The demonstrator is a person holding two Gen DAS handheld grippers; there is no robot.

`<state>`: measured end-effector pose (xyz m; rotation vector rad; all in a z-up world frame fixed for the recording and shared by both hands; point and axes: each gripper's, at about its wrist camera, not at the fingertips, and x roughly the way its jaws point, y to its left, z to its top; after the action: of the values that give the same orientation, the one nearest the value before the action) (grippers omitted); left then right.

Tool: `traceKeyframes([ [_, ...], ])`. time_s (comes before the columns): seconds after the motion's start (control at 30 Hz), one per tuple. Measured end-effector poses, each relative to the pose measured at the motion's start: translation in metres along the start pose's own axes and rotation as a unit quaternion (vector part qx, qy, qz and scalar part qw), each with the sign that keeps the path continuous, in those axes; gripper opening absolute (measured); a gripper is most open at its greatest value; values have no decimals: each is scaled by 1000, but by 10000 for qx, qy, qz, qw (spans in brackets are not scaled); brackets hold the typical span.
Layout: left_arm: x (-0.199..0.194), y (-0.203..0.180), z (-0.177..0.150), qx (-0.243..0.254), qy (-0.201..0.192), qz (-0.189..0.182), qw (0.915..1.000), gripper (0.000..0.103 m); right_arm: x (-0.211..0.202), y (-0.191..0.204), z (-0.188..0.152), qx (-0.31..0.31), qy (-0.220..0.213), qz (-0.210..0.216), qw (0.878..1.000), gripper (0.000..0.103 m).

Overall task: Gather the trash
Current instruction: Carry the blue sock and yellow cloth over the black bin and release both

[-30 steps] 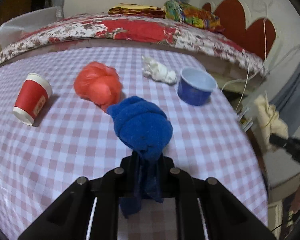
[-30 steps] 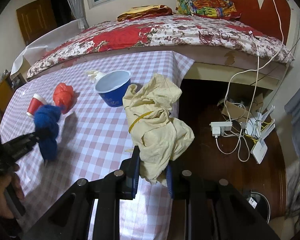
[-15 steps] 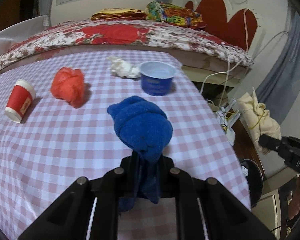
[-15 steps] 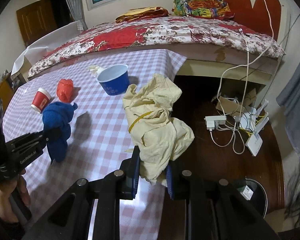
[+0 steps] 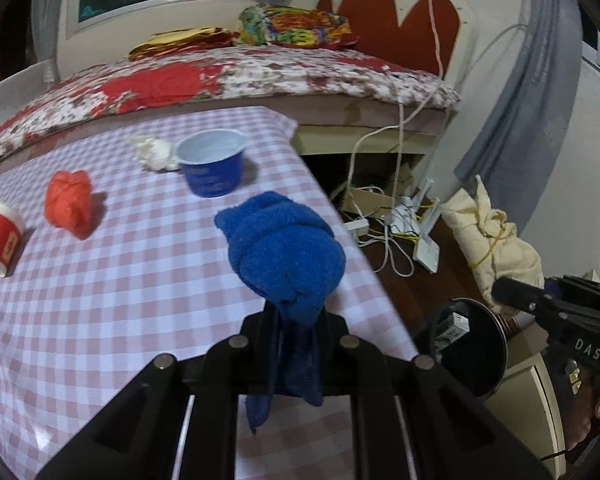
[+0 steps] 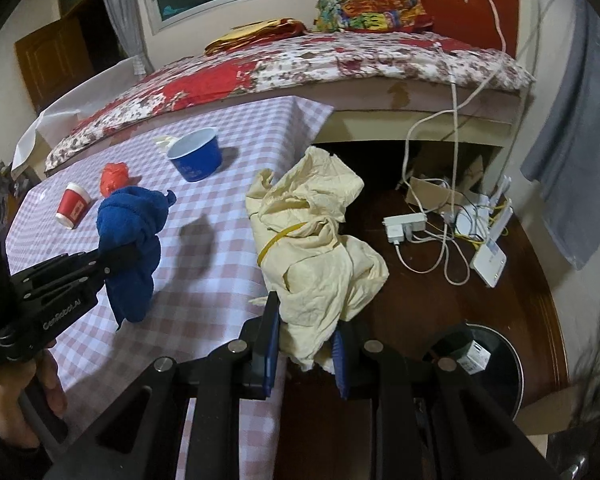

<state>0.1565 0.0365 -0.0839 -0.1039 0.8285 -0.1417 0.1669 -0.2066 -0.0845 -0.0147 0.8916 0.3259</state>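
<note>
My left gripper (image 5: pixel 296 316) is shut on a knotted blue cloth (image 5: pixel 280 252), held above the right edge of the checked table (image 5: pixel 140 280). The same blue cloth (image 6: pixel 130 232) hangs from the left gripper (image 6: pixel 116 258) in the right wrist view. My right gripper (image 6: pixel 306 336) is shut on a crumpled cream cloth (image 6: pixel 316 248) tied with a yellow band, held just past the table edge over the floor. The cream cloth (image 5: pixel 496 236) also shows at the right of the left wrist view. A black round bin (image 6: pixel 496 364) stands on the floor below, also seen as the bin (image 5: pixel 472 344).
On the table lie a red paper cup (image 5: pixel 0 240), an orange wad (image 5: pixel 70 202), a white crumpled wad (image 5: pixel 154 152) and a blue bowl (image 5: pixel 212 168). A bed (image 5: pixel 220 76) stands behind. Cables, a power strip (image 6: pixel 404 226) and a router (image 6: pixel 490 260) lie on the floor.
Both grippers have carried their cloths to the right, from over the table toward its right edge and the floor. The bin has come into view. Both grips are unchanged.
</note>
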Motion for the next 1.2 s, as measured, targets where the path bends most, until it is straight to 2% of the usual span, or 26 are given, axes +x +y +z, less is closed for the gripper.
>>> traceKeyframes([
  [0.4, 1, -59, 4, 413, -8, -333, 9986, 14, -23, -52, -17, 386, -55, -284, 9988, 24],
  [0.8, 6, -122, 5, 846, 86, -762, 9935, 14, -38, -107, -45, 796, -21, -594, 9951, 24],
  [0.97, 12, -151, 1, 1029, 215, -957, 9898, 14, -45, -131, -62, 978, 8, -746, 9924, 24],
  [1.2, 26, -200, -17, 1429, 520, -1316, 9796, 14, -46, -164, -92, 1246, 154, -902, 9880, 24],
])
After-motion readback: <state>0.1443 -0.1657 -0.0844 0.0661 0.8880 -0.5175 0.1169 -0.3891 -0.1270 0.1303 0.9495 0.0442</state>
